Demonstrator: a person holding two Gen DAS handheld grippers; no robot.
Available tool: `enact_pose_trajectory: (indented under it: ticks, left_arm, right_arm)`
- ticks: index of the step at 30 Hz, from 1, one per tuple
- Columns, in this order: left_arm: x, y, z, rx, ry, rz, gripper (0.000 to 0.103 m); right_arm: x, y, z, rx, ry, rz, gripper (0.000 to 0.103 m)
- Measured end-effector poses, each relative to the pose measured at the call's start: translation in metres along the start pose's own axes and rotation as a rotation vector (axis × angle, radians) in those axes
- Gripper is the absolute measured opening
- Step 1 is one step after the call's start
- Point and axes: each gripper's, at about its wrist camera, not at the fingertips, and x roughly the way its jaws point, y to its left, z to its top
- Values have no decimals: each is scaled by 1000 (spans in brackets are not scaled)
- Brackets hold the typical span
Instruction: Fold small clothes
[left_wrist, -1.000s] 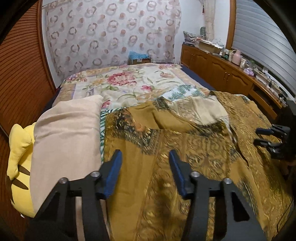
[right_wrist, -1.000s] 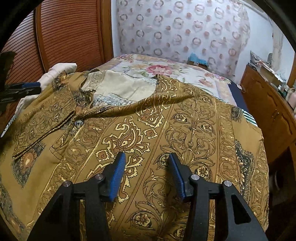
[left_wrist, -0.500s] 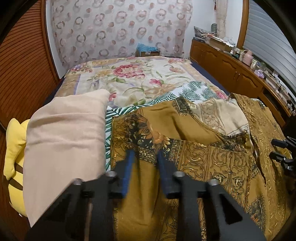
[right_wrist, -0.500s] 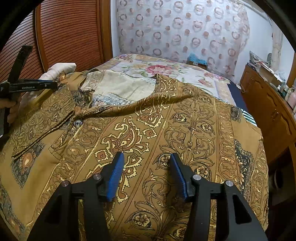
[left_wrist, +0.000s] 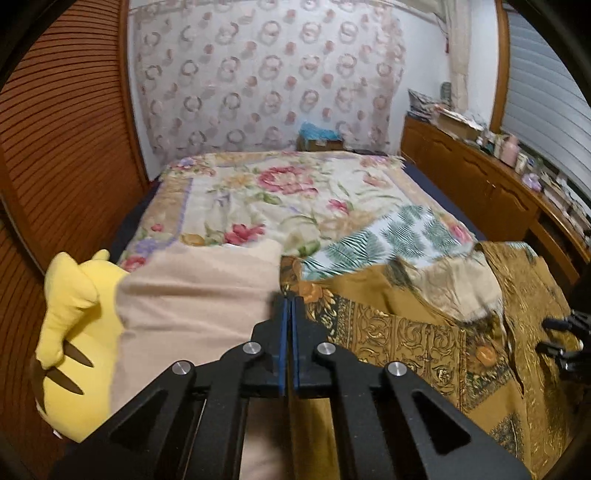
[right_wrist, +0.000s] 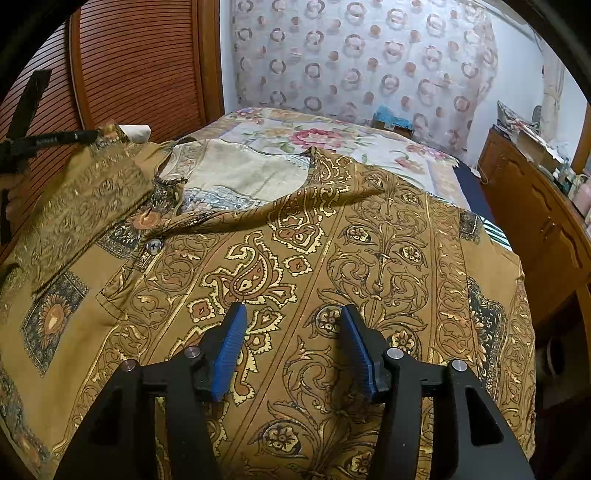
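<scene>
Left edge pinched for the fold

The left gripper (left_wrist: 288, 306) clamps the shirt (right_wrist: 314, 258) at its edge (to lift it over); the right gripper (right_wrist: 291, 350) hovers with jaws apart, empty.

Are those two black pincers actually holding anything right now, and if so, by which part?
The left gripper pinches the brown patterned shirt at its sleeve edge. The right gripper holds nothing; its jaws stand open over the shirt front.
</scene>
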Motion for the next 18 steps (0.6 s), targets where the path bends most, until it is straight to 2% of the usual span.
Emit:
enact_pose_trajectory:
  ticks: [6,9,15,16,17,18]
  left_arm:
    - [-1,20,-1,-35,-5,35,2]
    - [-7,23,-4,-42,-23,28,3]
    - [-34,15,-18,5,-74,24,4]
    - [-39,13,-21,11,-84,17,8]
    - [-43,12,-22,16,-93,8,19]
    - [-49,9,-26,23,-107,-14,25]
  right_arm:
    - [0,0,0,1,0,-1,55]
    - [0,0,0,1,0,-1,55]
    - [0,1,1,1,0,-1,55]
    - [0,0,0,2,0,-1,56]
    - [0,1,1,1,0,-2,56]
    - [0,0,0,1,0,-2,56]
